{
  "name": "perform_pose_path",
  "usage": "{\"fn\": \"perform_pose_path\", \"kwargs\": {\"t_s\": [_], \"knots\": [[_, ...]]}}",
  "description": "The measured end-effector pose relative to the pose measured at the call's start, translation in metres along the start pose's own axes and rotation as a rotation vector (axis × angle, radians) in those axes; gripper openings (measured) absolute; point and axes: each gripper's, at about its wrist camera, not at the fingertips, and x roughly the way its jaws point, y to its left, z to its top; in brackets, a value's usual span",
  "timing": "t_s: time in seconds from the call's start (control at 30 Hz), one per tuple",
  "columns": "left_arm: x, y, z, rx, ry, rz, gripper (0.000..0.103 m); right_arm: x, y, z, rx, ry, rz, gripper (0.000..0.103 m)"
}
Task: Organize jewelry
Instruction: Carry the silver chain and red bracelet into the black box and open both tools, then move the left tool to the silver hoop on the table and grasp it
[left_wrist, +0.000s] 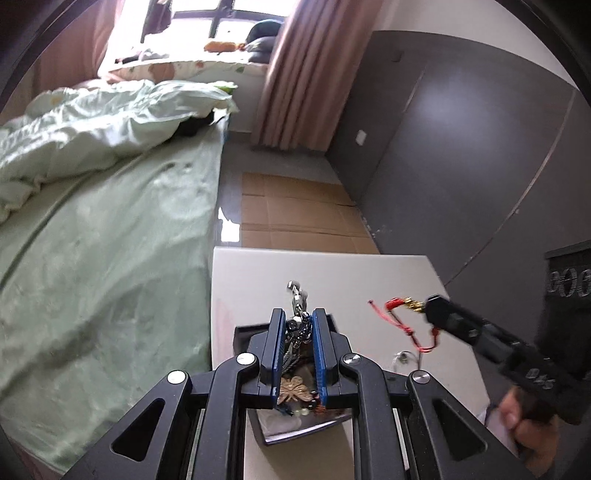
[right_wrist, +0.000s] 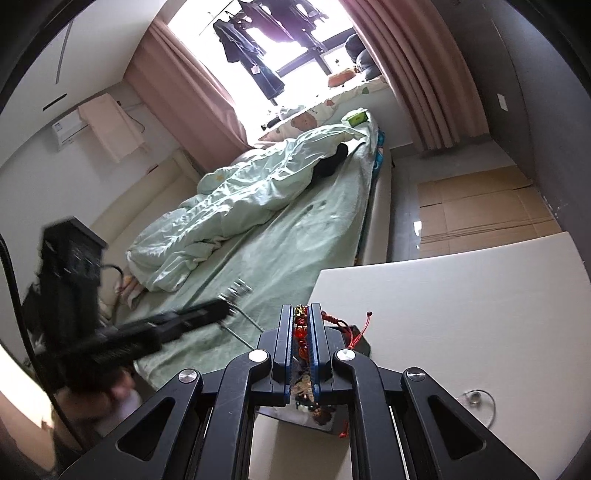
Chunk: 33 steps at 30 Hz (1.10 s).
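The left gripper (left_wrist: 299, 325) has its blue-padded jaws drawn in tight on a silver chain bracelet (left_wrist: 296, 295), whose metal links poke out past the fingertips at the centre of the left wrist view. Below those jaws sits a dark jewelry tray (left_wrist: 295, 417) on the white table (left_wrist: 369, 273), with a bronze butterfly-shaped pendant (left_wrist: 295, 393) and a few beads lying inside it.

In the right wrist view, the right gripper (right_wrist: 305, 314) is pinched on a red beaded bracelet (right_wrist: 301, 328): red and gold beads are squeezed between the pads, and its red cord (right_wrist: 354, 328) loops out to the right of the jaws, ending in a small knot held over the table. From the left wrist view the same bracelet hangs from the right gripper's tip at the right of the frame, cord dangling above the tabletop.

A thin silver ring-shaped bangle (right_wrist: 476, 400) lies flat on the table in the lower right of the right wrist view, apart from the tray.

Beyond the table, a bed with a pale green sheet (left_wrist: 110, 258) and a rumpled duvet (right_wrist: 236, 199) fills the left of both views. Flattened cardboard (left_wrist: 295, 214) lies on the floor beside a grey wall, and pink curtains (right_wrist: 417, 74) frame a bright window at the top.
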Motion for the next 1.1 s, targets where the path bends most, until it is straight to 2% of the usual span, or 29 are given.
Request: {"fn": "perform_pose_path", "kwargs": {"t_s": [0.1, 0.17, 0.23, 0.27, 0.33, 0.6, 0.8, 0.83, 0.87, 0.9, 0.93, 1.1], "knots": [[0.015, 0.012, -0.006, -0.06, 0.041, -0.013, 0.017, 0.006, 0.0, -0.001, 0.004, 0.012, 0.003, 0.009], [0.017, 0.015, -0.007, -0.065, 0.045, -0.008, 0.031, 0.008, -0.001, -0.002, 0.007, 0.019, 0.002, 0.009], [0.011, 0.018, -0.007, -0.078, 0.012, -0.034, 0.072, 0.01, -0.002, -0.002, 0.011, 0.025, 0.005, 0.009], [0.007, 0.019, -0.006, -0.087, -0.009, -0.046, 0.077, 0.011, -0.001, -0.002, 0.01, 0.028, 0.006, 0.009], [-0.002, 0.024, -0.006, -0.108, -0.042, -0.049, 0.077, 0.014, 0.001, -0.003, 0.006, 0.036, 0.009, 0.009], [-0.019, 0.049, -0.011, -0.182, -0.087, -0.033, 0.077, 0.037, 0.016, -0.009, -0.003, 0.076, 0.046, 0.009], [-0.022, 0.057, -0.013, -0.183, -0.095, -0.013, 0.078, 0.054, 0.025, -0.013, 0.01, 0.091, 0.066, 0.011], [-0.022, 0.057, -0.013, -0.182, -0.097, -0.014, 0.082, 0.059, 0.026, -0.013, 0.017, 0.109, 0.062, 0.029], [-0.023, 0.058, -0.013, -0.18, -0.1, -0.018, 0.086, 0.064, 0.026, -0.014, 0.024, 0.135, 0.057, 0.061], [-0.024, 0.058, -0.014, -0.179, -0.103, -0.02, 0.091, 0.069, 0.026, -0.015, 0.033, 0.157, 0.045, 0.072], [-0.026, 0.058, -0.014, -0.177, -0.109, -0.022, 0.092, 0.069, 0.025, -0.017, 0.033, 0.148, 0.03, 0.077], [-0.033, 0.057, -0.014, -0.17, -0.124, -0.022, 0.092, 0.056, 0.019, -0.018, 0.035, 0.135, -0.014, 0.077]]}}
